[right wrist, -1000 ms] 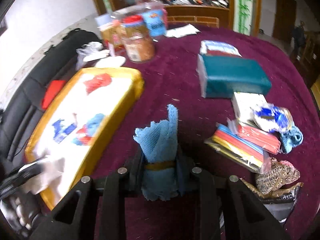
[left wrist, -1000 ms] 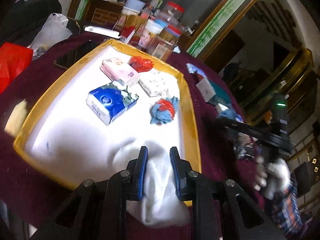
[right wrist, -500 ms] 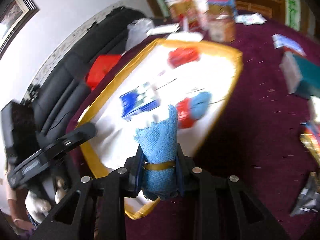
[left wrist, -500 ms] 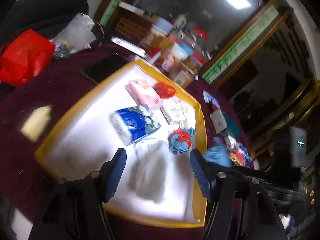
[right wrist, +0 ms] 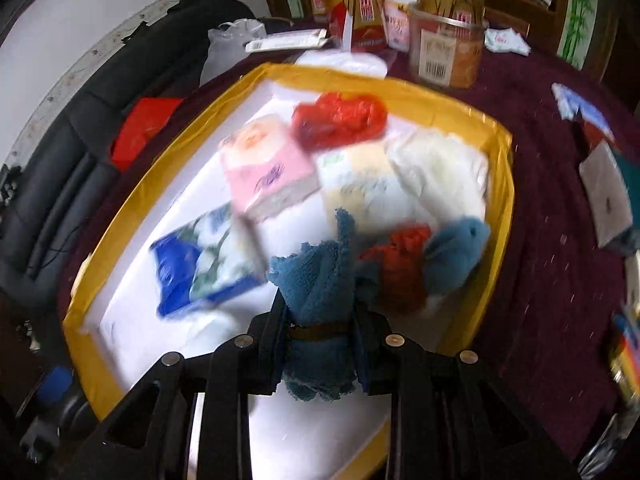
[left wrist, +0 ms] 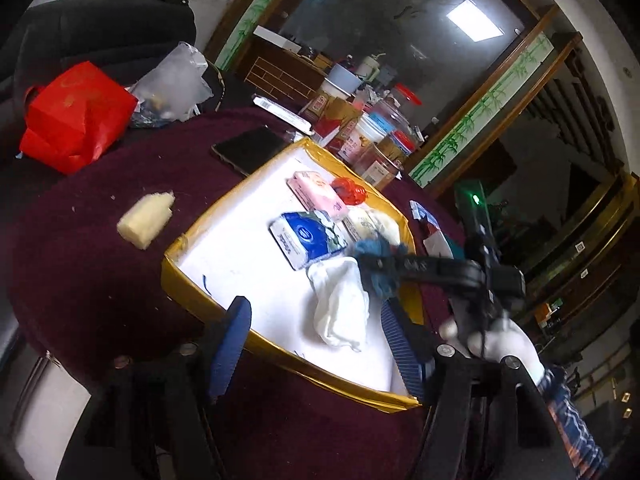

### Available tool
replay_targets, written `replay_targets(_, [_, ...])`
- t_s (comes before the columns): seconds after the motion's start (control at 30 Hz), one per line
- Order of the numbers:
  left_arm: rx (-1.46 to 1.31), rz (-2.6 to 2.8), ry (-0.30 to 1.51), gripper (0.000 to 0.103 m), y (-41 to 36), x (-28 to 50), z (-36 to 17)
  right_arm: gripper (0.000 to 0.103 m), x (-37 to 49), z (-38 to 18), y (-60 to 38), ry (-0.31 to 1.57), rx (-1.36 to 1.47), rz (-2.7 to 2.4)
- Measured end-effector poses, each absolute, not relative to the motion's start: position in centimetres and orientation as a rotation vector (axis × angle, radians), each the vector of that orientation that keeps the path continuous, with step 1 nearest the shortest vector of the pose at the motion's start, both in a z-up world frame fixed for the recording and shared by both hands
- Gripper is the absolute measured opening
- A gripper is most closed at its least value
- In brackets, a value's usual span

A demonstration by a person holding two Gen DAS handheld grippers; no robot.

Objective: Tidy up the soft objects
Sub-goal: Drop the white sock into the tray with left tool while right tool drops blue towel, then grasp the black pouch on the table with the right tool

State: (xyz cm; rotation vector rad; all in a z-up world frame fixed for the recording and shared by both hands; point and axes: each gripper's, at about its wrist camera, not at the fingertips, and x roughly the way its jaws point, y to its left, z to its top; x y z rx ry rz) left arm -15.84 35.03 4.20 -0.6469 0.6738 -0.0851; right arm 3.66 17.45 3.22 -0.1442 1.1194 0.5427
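Maroon cloth covers the surface [left wrist: 100, 264], which carries a white tray with a yellow rim [left wrist: 188, 292]. Black sofa [left wrist: 100, 28] behind it, with a red bag [left wrist: 76, 116] and a clear plastic bag [left wrist: 176, 80] at its foot. Jars and boxes [left wrist: 360, 132] crowd the far edge of the surface; wood-framed glass with a bamboo-print border stands beyond.

Left gripper [left wrist: 320, 340]: fingers spread wide, holding nothing, poised over the tray's near edge. A crumpled white cloth [left wrist: 340, 308] lies in the tray between and just beyond them.

Right gripper [right wrist: 320, 320]: fingers closed on a rolled blue towel [right wrist: 316, 292] bound with a brown band, held above the tray's interior.

In the tray: blue tissue pack [right wrist: 200, 272], pink tissue pack [right wrist: 268, 172], red crinkled item [right wrist: 340, 120], pale yellow-white pack [right wrist: 360, 184] with a white cloth [right wrist: 440, 172] beside it, and a red-and-blue knitted bundle [right wrist: 428, 264] near the right rim.

Left view only: a dark phone [left wrist: 250, 150] and a pale yellow sponge piece [left wrist: 146, 220] on the cloth outside the tray, plus the right gripper seen side-on with the person's white-gloved hand [left wrist: 500, 340].

Right view only: packets and a teal box at the surface's right side, blurred.
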Motion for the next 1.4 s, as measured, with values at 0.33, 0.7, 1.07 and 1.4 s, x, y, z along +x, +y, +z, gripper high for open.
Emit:
replay_targets(0.33, [-0.634, -0.103, 0.691, 0.076, 33.2, -16.6, 4.9, 0.064, 1.0, 7.0, 14.4, 1.030, -0.023, 0.643])
replay_targets(0.7, [-0.522, -0.260, 0.675, 0.083, 26.8, -17.8, 7.3, 0.073, -5.9, 9.4, -2.1, 0.841, 0.016, 0.415])
replay_targets(1.07, [-0.291, -0.511, 0.822, 0.083, 12.6, -15.0, 7.1, 0.073, -12.0, 9.2, -19.6, 0.734, 0.164, 0.117])
replay_targets(1.4, [-0.230, -0.562, 0.950, 0.083, 5.4, -12.9, 5.4, 0.098, -13.9, 8.1, -27.6, 0.653, 0.187, -0.047])
